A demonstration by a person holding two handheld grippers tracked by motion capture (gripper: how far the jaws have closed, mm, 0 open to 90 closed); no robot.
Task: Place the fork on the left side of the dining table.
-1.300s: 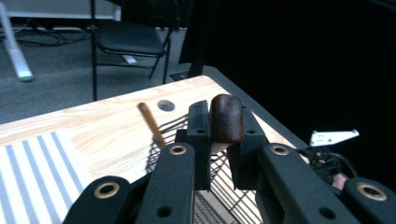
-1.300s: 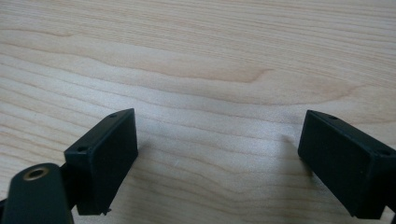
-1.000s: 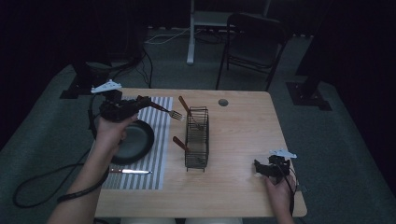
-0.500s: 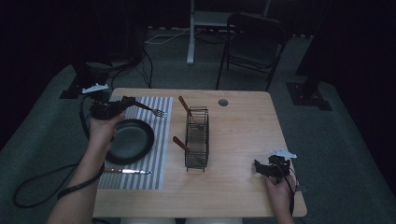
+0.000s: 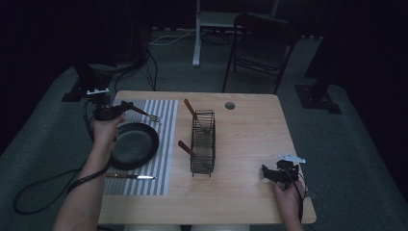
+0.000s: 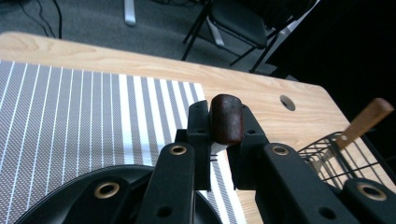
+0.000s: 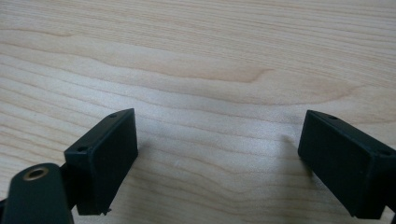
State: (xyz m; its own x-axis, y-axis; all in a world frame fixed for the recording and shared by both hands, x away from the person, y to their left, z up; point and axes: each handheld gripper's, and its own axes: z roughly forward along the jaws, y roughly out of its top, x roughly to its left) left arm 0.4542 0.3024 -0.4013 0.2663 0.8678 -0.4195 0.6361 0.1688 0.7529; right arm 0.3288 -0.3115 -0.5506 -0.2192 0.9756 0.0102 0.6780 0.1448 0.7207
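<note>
Fork [image 5: 146, 114], wooden handle, held in the left gripper [image 5: 120, 109]: jaws clenched on the handle end, seen close in the left gripper view [image 6: 226, 119]. Tines point toward table centre, above the far part of the striped placemat [image 5: 163, 144]; cannot tell if they touch it.

Black plate [image 5: 134, 144] on the placemat, just beside and below the gripper. Knife [image 5: 130, 176] lies flat on the placemat's near part, apart from the plate's near edge.

Black wire rack [image 5: 203, 142] stands mid-table, just right of the placemat; two wooden-handled utensils [image 5: 189, 107] stick out of it at a tilt, one at the far end, one at the near left side.

Right gripper [image 5: 274, 174] low over the near right corner of the table, jaws spread wide with bare wood between them in the right gripper view [image 7: 217, 154].

Surface: light wood table [image 5: 250, 130], visible grain, round cable hole [image 5: 230, 105] near the far edge.

Room: dim, grey carpet [image 5: 346, 144], dark folding chair [image 5: 262, 43] beyond the table, white desk leg [image 5: 196, 38], cables [image 5: 159, 43] on the floor, black stand bases at left and right.
</note>
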